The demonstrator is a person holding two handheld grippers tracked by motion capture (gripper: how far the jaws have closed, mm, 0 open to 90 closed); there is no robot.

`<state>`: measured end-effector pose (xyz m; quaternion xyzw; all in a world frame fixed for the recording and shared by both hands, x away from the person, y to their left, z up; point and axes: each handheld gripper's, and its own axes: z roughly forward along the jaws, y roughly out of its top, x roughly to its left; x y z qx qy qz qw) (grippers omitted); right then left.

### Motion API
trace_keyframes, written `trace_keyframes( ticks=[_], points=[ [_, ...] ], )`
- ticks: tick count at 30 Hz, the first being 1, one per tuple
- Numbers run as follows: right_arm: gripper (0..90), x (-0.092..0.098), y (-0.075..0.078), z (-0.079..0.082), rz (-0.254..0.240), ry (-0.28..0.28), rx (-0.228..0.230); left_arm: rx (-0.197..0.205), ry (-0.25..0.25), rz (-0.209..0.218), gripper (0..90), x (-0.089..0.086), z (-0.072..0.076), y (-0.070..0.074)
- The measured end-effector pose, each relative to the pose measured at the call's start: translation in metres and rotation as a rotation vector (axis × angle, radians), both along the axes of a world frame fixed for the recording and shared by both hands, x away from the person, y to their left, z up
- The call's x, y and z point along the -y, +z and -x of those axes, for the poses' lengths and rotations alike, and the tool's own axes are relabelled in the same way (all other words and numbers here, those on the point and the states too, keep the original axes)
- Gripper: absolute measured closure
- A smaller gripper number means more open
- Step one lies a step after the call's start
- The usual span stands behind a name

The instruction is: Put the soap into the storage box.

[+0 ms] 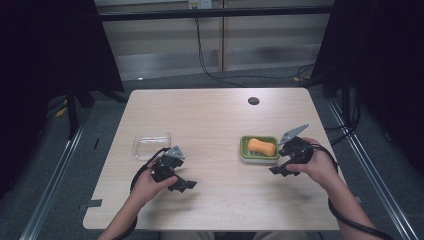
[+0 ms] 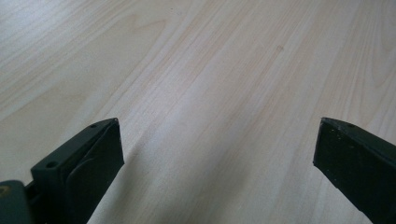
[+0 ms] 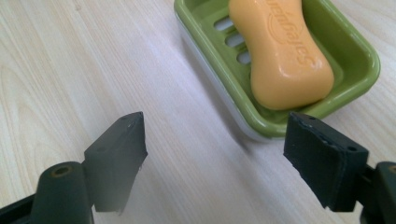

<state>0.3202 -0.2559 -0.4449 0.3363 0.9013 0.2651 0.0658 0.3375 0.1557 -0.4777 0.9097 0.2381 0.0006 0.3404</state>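
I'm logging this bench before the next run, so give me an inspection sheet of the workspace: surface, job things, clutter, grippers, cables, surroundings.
Surface: pale wood table, bare in the middle, a dark round hole near the far edge.
Job things: orange soap lying in the green dish, right of centre.
Clutter: clear lid lying flat at the left.
Grippers: left gripper open over bare wood; right gripper open, just short of the dish, nothing between its jaws.
Cables: one trails from each gripper along the forearm; a black cable hangs down the back wall.
Surroundings: dark curtains at both sides, metal rails on the floor.
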Motion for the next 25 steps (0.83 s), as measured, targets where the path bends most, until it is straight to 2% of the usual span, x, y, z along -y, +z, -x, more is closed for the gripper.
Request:
trace_keyframes(
  ticks=[7, 9, 12, 14, 15, 17, 19, 21, 22, 25],
  points=[
    [20.1, 0.005, -0.005, 0.012, 0.002, -0.016, 0.016, 0.007, -0.004, -0.003, 1.2, 0.001, 0.000, 0.000],
    [20.1, 0.006, -0.007, 0.015, -0.020, -0.007, 0.033, 0.004, -0.003, -0.003, 1.2, 0.000, 0.000, 0.000],
    [20.1, 0.008, -0.011, 0.022, -0.040, -0.029, 0.036, 0.003, -0.001, -0.001, 1.3, 0.000, 0.000, 0.000],
    [20.1, 0.010, -0.014, 0.027, -0.074, -0.045, 0.040, 0.006, -0.004, 0.000, 1.2, 0.001, 0.000, -0.001],
    [20.1, 0.011, -0.016, 0.028, -0.078, -0.037, 0.032, 0.006, -0.003, 0.001, 1.3, 0.001, 0.000, -0.001],
    [20.1, 0.012, -0.016, 0.031, -0.065, -0.046, 0.030, 0.010, -0.014, -0.008, 1.2, 0.000, -0.001, 0.000],
    [20.3, 0.013, -0.016, 0.034, -0.068, -0.047, 0.032, 0.010, -0.003, 0.000, 1.2, 0.001, 0.000, 0.000],
    [20.6, 0.014, -0.018, 0.036, -0.066, -0.037, 0.049, 0.006, -0.014, -0.007, 1.2, 0.001, 0.000, 0.000],
    [20.6, 0.014, -0.019, 0.037, -0.060, -0.041, 0.035, 0.010, -0.009, 0.010, 1.3, 0.002, 0.000, -0.001],
    [21.5, 0.013, -0.021, 0.036, -0.062, -0.038, 0.043, 0.009, -0.019, -0.003, 1.3, 0.003, -0.001, -0.001]
  ],
)
